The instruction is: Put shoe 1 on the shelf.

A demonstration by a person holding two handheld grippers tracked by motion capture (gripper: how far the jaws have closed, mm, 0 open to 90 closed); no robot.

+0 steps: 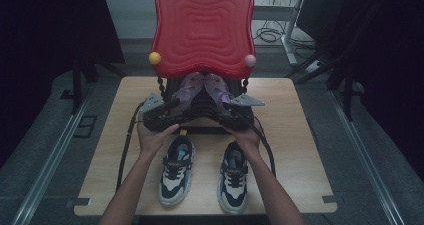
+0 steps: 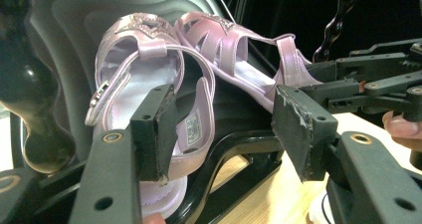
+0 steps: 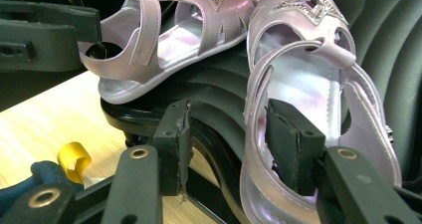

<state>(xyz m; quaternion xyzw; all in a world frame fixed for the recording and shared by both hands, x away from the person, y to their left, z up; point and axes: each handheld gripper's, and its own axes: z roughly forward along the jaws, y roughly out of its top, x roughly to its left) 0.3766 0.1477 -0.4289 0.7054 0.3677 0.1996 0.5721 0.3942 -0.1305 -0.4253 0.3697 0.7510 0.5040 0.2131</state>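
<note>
Two lilac strap sandals lie side by side on a black ribbed shelf (image 1: 205, 116). In the high view, my left gripper (image 1: 176, 108) reaches the left sandal (image 1: 187, 89) and my right gripper (image 1: 223, 108) the right sandal (image 1: 218, 90). Seen from the left gripper view, my left gripper (image 2: 226, 117) stands open; the near sandal's (image 2: 144, 59) heel strap sits between the jaws, close to the left pad (image 2: 160, 134). In the right gripper view, my right gripper (image 3: 231, 137) is open around the near sandal's (image 3: 308, 79) heel strap, with one pad (image 3: 293, 144) inside the shoe.
A red wavy panel (image 1: 202, 27) rises behind the shelf, with a yellow ball (image 1: 155, 58) and a pink ball (image 1: 250, 60) at its lower corners. Two navy and white sneakers (image 1: 176, 171) (image 1: 233, 179) stand on the wooden table (image 1: 292, 135) between my forearms.
</note>
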